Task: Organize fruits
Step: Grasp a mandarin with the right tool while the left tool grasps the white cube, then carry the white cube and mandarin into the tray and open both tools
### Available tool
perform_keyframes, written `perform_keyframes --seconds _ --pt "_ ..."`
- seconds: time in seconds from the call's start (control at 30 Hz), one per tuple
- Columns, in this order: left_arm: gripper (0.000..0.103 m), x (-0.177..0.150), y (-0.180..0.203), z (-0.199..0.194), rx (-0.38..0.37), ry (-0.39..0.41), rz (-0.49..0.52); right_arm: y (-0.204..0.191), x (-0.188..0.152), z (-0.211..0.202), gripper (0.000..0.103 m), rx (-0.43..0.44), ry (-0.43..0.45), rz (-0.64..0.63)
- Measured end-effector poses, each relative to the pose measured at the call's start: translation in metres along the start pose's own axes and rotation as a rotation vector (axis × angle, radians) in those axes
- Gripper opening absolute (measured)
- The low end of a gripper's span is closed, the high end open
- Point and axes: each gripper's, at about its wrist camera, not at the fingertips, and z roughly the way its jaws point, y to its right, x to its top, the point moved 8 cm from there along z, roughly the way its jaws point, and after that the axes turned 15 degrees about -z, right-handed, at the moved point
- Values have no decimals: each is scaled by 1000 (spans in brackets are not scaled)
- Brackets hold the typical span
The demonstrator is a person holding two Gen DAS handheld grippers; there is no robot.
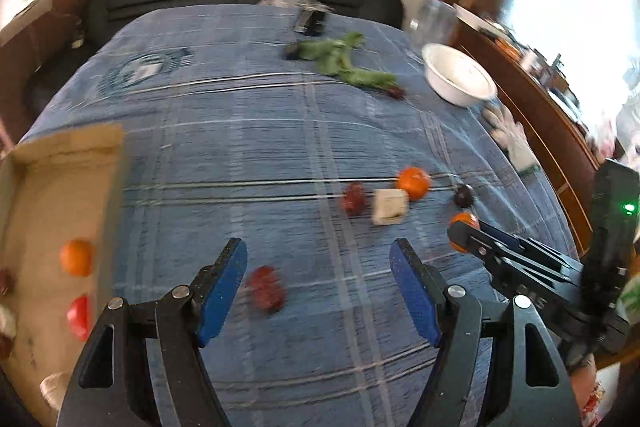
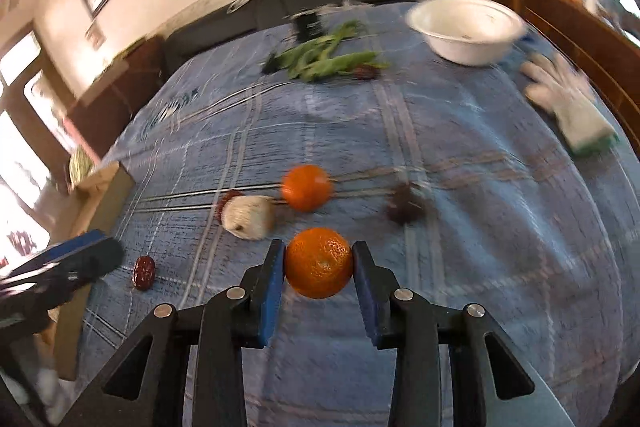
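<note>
My right claw (image 2: 319, 259) pinches a mandarin (image 2: 319, 263) between its blue pads, one pad pressed to each side of the fruit, above the blue checked cloth (image 2: 460, 187) that covers the bench. My left claw (image 1: 318, 269) is spread wide with nothing between its pads; a red jujube (image 1: 267, 287) lies on the cloth in the gap between them, nearer the left pad.

Farther out on the cloth sits a second mandarin (image 2: 307, 187), with a pale, whitish lump (image 2: 248, 217) just beside it on the left and a dark dried fruit (image 2: 404, 207) to its right. Another red jujube peeks out behind the pale lump.

At the left edge lies a cardboard box (image 1: 60, 163) holding a mandarin (image 1: 77, 257), a red fruit (image 1: 80, 313) and some dark dried fruit. Toward the far side are leafy greens (image 2: 328, 61), a white bowl (image 2: 466, 31) and a white glove (image 2: 568, 99).
</note>
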Motion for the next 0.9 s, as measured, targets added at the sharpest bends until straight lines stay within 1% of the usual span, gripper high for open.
perform_keyframes --seconds 0.13,0.2,0.23,0.27,0.3,0.33,0.37,0.4,0.43,0.47,0.5,0.57,0.7,0.83,0.9 --pt "70 1 33 27 -15 -19 75 25 -14 -14 36 1 12 86" --pt "70 2 45 43 -6 -28 98 31 -17 -15 36 1 11 105" --pt "69 4 49 52 12 -33 111 34 -17 -14 36 2 9 116" --pt "64 4 50 59 24 -36 121 36 -19 -13 37 14 10 131" --pt "57 3 52 64 32 -40 129 37 -18 -13 37 20 13 136" --pt "52 3 53 70 46 -45 139 39 -19 -15 37 25 15 139" --pt "40 2 52 74 55 -49 143 38 -19 -15 37 30 17 137" --pt "34 0 51 76 60 -52 145 36 -19 -14 37 32 16 134" --pt "31 -1 51 77 56 -49 142 35 -19 -14 37 24 16 125" --pt "25 -2 50 76 45 -50 133 34 -18 -14 37 17 16 116" --pt "25 -3 50 76 45 -47 126 33 -17 -13 37 9 16 107" --pt "25 -4 48 71 30 -40 105 30 -16 -12 37 -12 17 86" --pt "25 -1 38 47 -8 -17 65 23 -14 -14 37 -34 21 63" --pt "25 6 6 4 -50 22 -10 4 -5 -26 37 -38 44 18" --pt "25 12 -24 -22 -53 47 -64 -10 2 -33 37 -24 54 -13"
